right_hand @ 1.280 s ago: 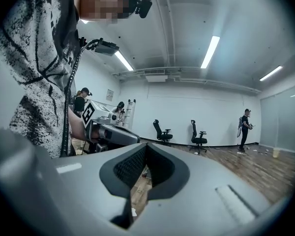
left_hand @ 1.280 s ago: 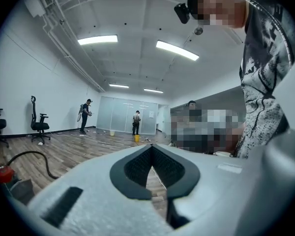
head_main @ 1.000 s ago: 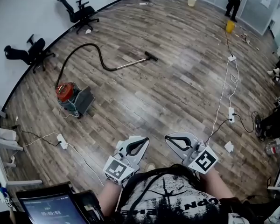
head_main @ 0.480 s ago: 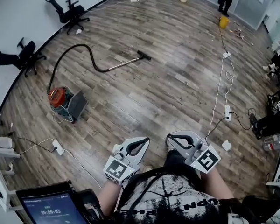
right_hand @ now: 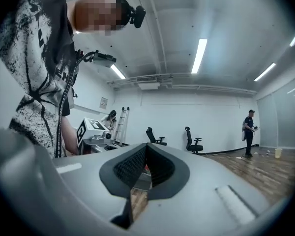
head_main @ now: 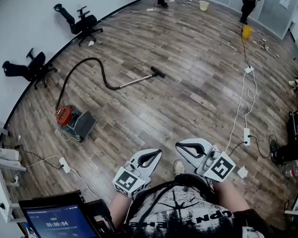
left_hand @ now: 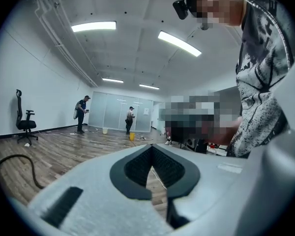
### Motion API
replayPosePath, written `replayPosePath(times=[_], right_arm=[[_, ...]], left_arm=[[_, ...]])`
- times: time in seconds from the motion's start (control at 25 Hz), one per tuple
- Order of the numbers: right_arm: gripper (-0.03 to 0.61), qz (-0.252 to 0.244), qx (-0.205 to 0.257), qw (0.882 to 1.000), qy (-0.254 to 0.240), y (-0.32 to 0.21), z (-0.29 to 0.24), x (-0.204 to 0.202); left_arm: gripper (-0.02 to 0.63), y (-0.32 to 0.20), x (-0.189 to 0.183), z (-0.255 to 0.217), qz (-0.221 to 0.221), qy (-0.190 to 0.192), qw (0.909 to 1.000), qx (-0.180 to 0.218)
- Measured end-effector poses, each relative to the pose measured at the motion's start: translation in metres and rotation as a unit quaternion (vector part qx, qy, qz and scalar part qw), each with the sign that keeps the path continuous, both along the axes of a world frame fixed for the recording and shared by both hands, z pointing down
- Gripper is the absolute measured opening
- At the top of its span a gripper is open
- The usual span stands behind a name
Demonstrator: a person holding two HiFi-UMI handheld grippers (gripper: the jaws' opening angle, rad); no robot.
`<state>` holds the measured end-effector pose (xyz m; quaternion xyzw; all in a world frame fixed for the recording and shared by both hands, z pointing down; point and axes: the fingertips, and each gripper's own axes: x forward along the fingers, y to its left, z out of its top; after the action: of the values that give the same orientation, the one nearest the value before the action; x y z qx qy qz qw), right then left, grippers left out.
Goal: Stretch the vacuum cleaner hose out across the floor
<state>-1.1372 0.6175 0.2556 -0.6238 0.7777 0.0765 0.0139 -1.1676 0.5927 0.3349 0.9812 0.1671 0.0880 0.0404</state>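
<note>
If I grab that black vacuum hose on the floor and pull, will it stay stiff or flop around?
Probably floppy: the hose lies in a loose curve, so it should sag and straighten as pulled. The metal tube at its end looks straight and rigid. The vacuum cleaner may drag along if tugged.

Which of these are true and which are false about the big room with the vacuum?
1. The hose lies in a curve on the floor. True.
2. The left tongs hold the hose. False: they are shut on nothing, close to the person and far from the hose.
3. Two black chairs stand by the wall. True.
4. The vacuum has a blue top. False: its top is red.
5. The right tongs are wide open. False: they are shut and empty.
6. A yellow bucket stands far across the room. True.
</note>
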Motion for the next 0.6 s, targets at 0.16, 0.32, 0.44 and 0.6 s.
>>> replayPosePath(times=[0.16, 0.32, 0.44, 0.6], right_arm=[[0.005, -0.005, 0.004, 1.000, -0.004, 0.012, 0.002, 0.049], [0.005, 0.001, -0.008, 1.000, -0.011, 0.029, 0.016, 0.101], [0.005, -0.001, -0.010, 1.000, -0.019, 0.040, 0.025, 0.134], [0.005, -0.019, -0.004, 0.999, -0.038, 0.043, 0.028, 0.162]], left_arm=[[0.000, 0.010, 0.056, 0.000, 0.007, 0.002, 1.0000, 0.006], [0.000, 0.023, 0.111, 0.001, 0.006, 0.003, 1.0000, 0.006], [0.000, 0.032, 0.142, 0.003, 0.002, 0.001, 0.9997, 0.025], [0.000, 0.024, 0.162, 0.003, -0.033, -0.006, 0.9987, 0.038]])
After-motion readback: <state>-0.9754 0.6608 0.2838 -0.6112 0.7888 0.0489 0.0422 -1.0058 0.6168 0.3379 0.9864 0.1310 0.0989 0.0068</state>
